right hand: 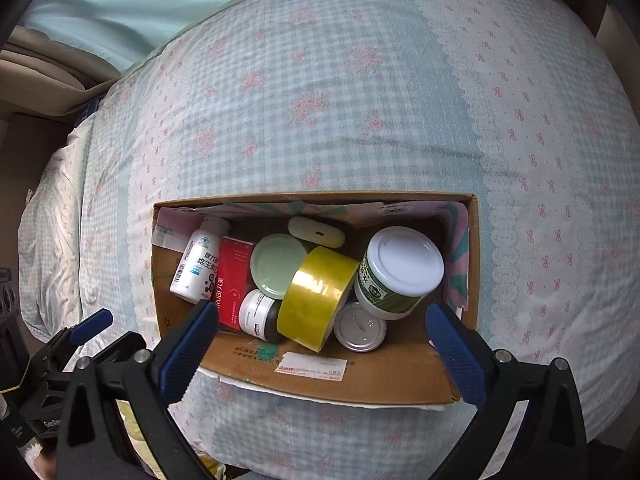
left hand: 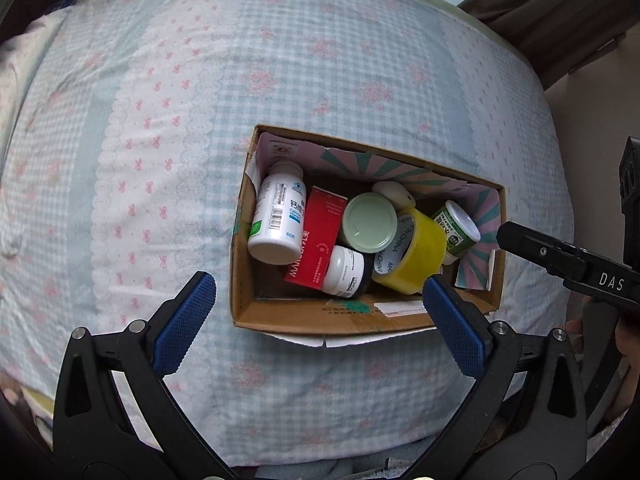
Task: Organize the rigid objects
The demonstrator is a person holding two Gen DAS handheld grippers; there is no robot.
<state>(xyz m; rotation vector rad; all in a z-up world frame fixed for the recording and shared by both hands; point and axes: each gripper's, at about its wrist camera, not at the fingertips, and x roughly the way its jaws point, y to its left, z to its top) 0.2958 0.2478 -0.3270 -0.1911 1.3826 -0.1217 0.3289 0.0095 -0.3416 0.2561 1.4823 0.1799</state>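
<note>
A cardboard box (left hand: pixel 336 318) (right hand: pixel 360 376) sits on the bed. Inside it lie a white pill bottle (left hand: pixel 276 220) (right hand: pixel 198 262), a red carton (left hand: pixel 316 240) (right hand: pixel 232 284), a pale green lid (left hand: pixel 369 222) (right hand: pixel 278 266), a yellow tape roll (left hand: pixel 416 250) (right hand: pixel 316 296), a green-labelled white jar (left hand: pixel 456 230) (right hand: pixel 398 274), a small dark jar (left hand: pixel 346 272) (right hand: pixel 260 314), a silver can (right hand: pixel 360 328) and a cream case (right hand: pixel 316 230). My left gripper (left hand: pixel 320 308) is open and empty, just in front of the box. My right gripper (right hand: pixel 316 344) is open and empty over the box's near wall.
The box rests on a blue gingham bedspread (left hand: pixel 200 120) (right hand: pixel 360 100) with pink bows. The right gripper's black body (left hand: pixel 568 260) shows at the right of the left wrist view. The left gripper (right hand: pixel 88 328) shows at the lower left of the right wrist view.
</note>
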